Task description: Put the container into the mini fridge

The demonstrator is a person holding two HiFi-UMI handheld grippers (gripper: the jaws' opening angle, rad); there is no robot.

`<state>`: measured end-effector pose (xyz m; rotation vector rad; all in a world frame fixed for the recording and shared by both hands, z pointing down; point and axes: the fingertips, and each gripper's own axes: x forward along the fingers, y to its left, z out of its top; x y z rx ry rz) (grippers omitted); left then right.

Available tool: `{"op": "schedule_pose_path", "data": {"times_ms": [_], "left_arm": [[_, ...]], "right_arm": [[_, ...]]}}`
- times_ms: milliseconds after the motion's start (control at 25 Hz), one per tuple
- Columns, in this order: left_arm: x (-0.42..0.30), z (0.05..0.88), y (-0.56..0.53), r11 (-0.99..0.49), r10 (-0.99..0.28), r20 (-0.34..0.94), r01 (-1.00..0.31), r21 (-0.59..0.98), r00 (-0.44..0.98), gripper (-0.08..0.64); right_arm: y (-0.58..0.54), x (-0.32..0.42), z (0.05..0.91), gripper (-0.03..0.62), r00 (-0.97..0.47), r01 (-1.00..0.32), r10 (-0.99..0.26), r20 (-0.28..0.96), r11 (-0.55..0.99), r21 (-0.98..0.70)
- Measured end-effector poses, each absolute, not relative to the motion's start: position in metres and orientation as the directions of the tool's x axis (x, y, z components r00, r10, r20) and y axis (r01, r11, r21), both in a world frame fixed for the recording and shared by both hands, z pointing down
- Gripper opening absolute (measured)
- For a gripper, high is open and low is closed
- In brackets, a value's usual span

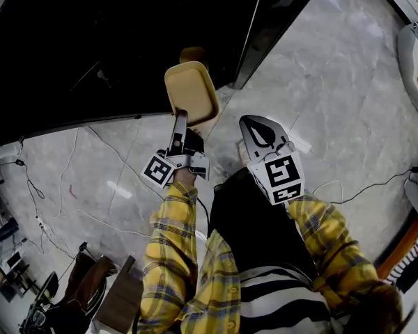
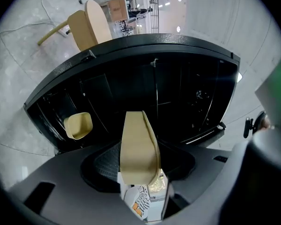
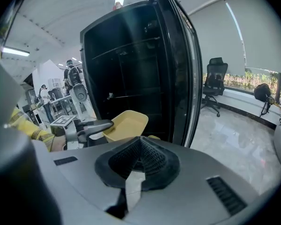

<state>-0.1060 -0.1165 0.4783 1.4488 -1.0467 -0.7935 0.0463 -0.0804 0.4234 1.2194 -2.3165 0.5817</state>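
left gripper [image 1: 179, 124] fingers clamped on container [image 1: 191, 92] wall, just in front of open mini fridge [image 3: 126, 64]. door [image 3: 178, 64] edge close on the right. right gripper [image 1: 258, 132] fingers together, empty, over open floor [image 1: 334, 96].

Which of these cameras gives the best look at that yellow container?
The head view: the container shows its whole outline, gripped by the left gripper. The left gripper view sees it edge-on between the jaws; the right gripper view shows its hollow side, partly hidden.

The mini fridge [image 3: 126, 74] stands open, door [image 3: 180, 64] swung right, shelves [image 3: 126, 47] seemingly unobstructed.
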Motion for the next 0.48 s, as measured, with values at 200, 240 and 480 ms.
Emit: {"op": "schedule_pose_path", "data": {"times_ms": [200,240,480], "left_arm": [[-0.108,0.495,-0.137,0.015,-0.936,0.07,-0.161,0.987,0.345,0.235],[-0.107,0.498,-0.14,0.013,-0.938,0.069,-0.163,0.987,0.341,0.235],[-0.113,0.523,-0.165,0.021,-0.954,0.07,-0.17,0.985,0.293,0.235]], "right_arm": [[-0.093,0.038,0.438,0.026,-0.507,-0.839,-0.652,0.564,0.522,-0.152],[-0.095,0.037,0.442,0.026,-0.511,-0.837,-0.65,0.563,0.525,-0.153],[-0.111,0.026,0.463,0.026,-0.531,-0.825,-0.64,0.556,0.539,-0.167]]}}
